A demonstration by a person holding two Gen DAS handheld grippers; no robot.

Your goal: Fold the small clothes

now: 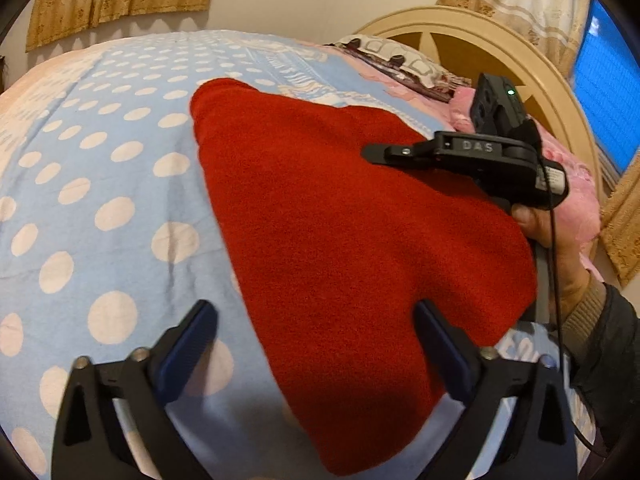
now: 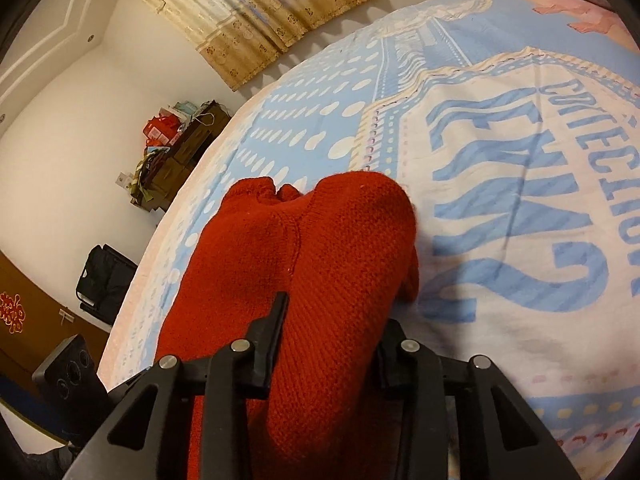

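A red knit garment [image 1: 340, 220] lies flat on the bed, folded into a long shape that runs from near to far. My left gripper [image 1: 316, 320] is open and wide, and the garment's near corner lies between its blue pads without touching them. My right gripper [image 1: 372, 152] reaches over the garment's right side, held by a hand [image 1: 560, 248]. In the right wrist view, the right gripper [image 2: 332, 324] has a raised bunch of the red garment [image 2: 320, 240] filling the gap between its fingers, and they press on it.
The bed sheet [image 1: 100, 200] is light blue with white dots and large lettering [image 2: 520, 200]. A pillow [image 1: 400, 60] and a cream headboard [image 1: 460, 28] stand at the far right. A dark cabinet [image 2: 180, 148] and a black bag [image 2: 104, 276] are beside the bed.
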